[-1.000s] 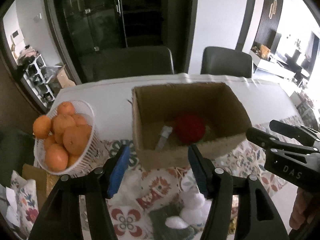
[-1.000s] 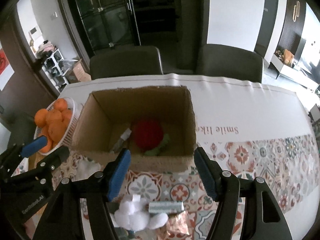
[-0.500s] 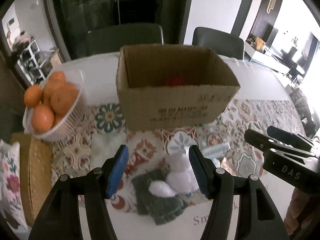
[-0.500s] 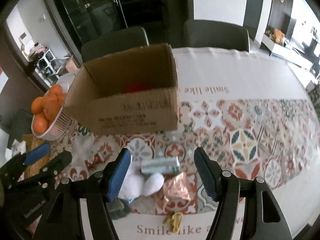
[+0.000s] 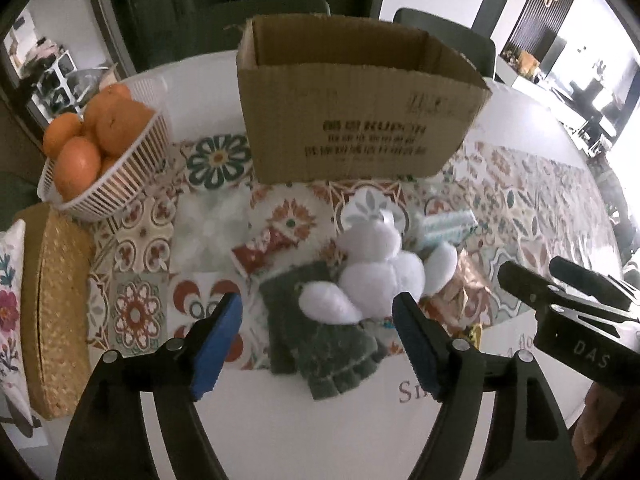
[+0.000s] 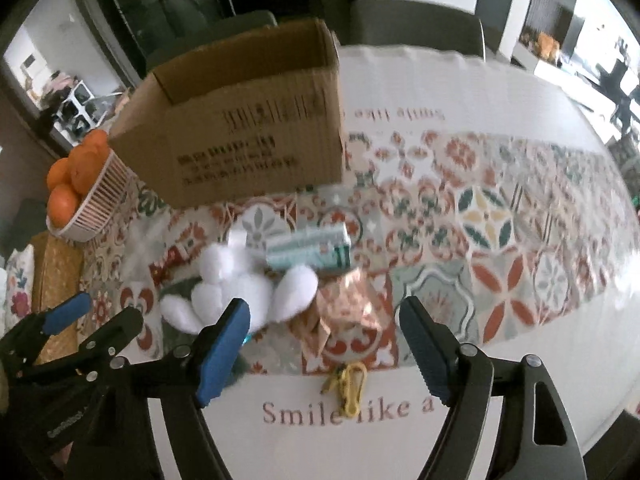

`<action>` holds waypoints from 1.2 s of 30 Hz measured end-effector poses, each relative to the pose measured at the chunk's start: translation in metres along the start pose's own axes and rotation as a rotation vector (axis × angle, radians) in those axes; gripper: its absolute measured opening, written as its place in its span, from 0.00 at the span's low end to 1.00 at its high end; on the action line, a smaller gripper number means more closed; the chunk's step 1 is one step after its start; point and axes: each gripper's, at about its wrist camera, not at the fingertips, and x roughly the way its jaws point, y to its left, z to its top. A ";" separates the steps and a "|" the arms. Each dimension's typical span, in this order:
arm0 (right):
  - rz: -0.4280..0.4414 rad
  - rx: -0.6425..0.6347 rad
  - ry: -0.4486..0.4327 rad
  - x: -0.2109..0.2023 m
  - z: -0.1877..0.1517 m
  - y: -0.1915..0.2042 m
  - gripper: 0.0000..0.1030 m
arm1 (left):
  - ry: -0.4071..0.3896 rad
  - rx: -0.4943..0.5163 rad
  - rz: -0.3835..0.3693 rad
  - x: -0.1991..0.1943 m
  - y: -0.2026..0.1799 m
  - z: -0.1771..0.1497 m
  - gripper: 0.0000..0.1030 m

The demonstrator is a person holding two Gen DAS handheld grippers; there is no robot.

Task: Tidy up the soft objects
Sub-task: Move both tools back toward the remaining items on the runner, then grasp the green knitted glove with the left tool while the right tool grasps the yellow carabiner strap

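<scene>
Two grippers hang above the patterned tablecloth (image 6: 500, 216), both with jaws opening and nothing between the pads. Below the left gripper (image 5: 318, 322) lie a white plush toy (image 5: 380, 276) and grey gloves (image 5: 320, 344), the toy overlapping the gloves. Under the right gripper (image 6: 324, 324) sits a crumpled copper wrapper (image 6: 346, 308). Behind them stands the cardboard box (image 5: 352, 128), with a basket of oranges (image 5: 108, 172) to its left.
</scene>
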 end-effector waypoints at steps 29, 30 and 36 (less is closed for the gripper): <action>-0.056 0.115 0.212 0.069 -0.052 -0.025 0.76 | 0.232 -0.038 -0.064 0.082 -0.009 -0.033 0.81; -0.060 0.123 0.219 0.072 -0.053 -0.027 0.76 | 0.235 -0.038 -0.057 0.086 -0.009 -0.032 0.81; -0.077 0.136 0.249 0.088 -0.056 -0.027 0.76 | 0.266 -0.053 -0.037 0.105 -0.009 -0.030 0.81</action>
